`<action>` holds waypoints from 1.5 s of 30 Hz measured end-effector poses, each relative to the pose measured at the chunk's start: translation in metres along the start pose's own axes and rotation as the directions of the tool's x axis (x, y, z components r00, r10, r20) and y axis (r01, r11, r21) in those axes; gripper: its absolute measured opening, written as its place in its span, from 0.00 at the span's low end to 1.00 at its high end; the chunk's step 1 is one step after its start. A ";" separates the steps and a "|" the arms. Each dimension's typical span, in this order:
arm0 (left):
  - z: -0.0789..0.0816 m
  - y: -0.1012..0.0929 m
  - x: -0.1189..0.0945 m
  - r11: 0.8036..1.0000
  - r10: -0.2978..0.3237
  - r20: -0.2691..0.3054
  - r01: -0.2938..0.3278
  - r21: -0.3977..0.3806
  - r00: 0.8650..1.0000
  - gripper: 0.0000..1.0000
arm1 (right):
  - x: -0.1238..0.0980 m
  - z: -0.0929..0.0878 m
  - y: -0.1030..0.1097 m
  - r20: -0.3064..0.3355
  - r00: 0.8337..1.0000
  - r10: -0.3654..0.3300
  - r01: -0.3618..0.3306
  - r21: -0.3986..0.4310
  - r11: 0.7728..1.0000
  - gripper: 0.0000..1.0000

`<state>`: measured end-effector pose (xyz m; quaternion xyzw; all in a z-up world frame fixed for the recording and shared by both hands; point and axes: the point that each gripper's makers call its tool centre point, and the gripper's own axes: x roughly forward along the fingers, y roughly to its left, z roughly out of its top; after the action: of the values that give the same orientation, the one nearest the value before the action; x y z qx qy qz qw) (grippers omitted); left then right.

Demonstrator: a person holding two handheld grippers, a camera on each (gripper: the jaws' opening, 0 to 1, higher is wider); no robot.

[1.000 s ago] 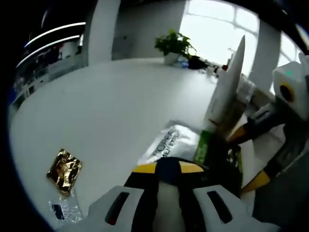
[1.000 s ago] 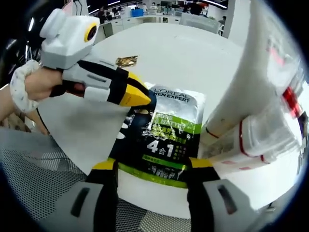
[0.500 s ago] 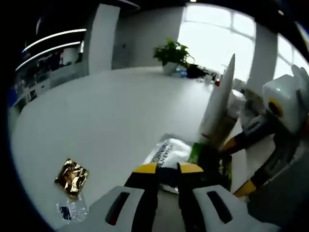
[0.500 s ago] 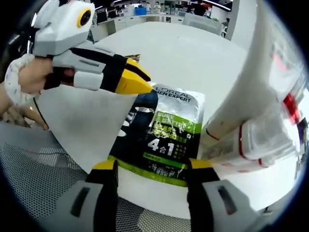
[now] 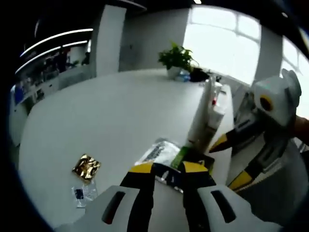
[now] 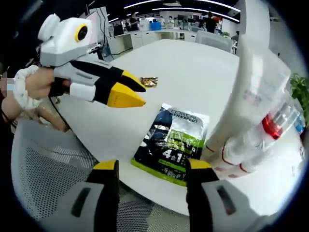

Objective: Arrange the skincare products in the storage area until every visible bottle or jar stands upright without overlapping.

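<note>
Left gripper (image 5: 167,170) sits at 6 o'clock of its own view, yellow tips nearly together with a slim gap, nothing between them; it also enters the right gripper view at 10 o'clock (image 6: 124,93), raised above the table. Right gripper (image 6: 152,166) has its jaws spread wide, empty, hovering at the edge of the white table (image 6: 193,72). Between those jaws, further out, a flat sachet (image 6: 174,142) lies on the table, printed "L'OREAL MEN EXPERT" and "4 in 1" style text, probably "4合1". At 3 o'clock white tubes (image 6: 251,121) stand upright, red-lined label unreadable. Gold foil packet (image 5: 86,166) lies at 8 o'clock, a small clear wrapper (image 5: 79,195) just beside it. Potted plant (image 5: 177,57) at 12 o'clock. Mesh chair (image 6: 53,188) below.
</note>
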<state>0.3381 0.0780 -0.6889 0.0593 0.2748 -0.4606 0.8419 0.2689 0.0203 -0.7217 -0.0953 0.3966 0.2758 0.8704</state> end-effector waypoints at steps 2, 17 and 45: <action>0.004 -0.003 -0.010 1.000 0.019 0.013 -0.019 -0.005 1.000 0.22 | -0.012 0.008 0.001 0.046 0.999 0.005 -0.004 -0.025 1.000 0.60; 0.015 -0.023 -0.065 0.984 0.175 0.050 -0.177 0.031 0.983 0.44 | -0.081 0.016 -0.018 0.169 0.985 -0.018 0.030 -0.069 0.997 0.88; 0.008 -0.057 -0.124 0.915 0.402 0.074 -0.401 -0.034 0.912 0.86 | -0.123 0.036 -0.064 0.296 0.955 0.024 0.034 -0.189 0.981 1.00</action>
<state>0.2427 0.1345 -0.6095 0.0887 0.2273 -0.2773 0.9293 0.2623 -0.0688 -0.6097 -0.1373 0.2327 0.3217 0.9075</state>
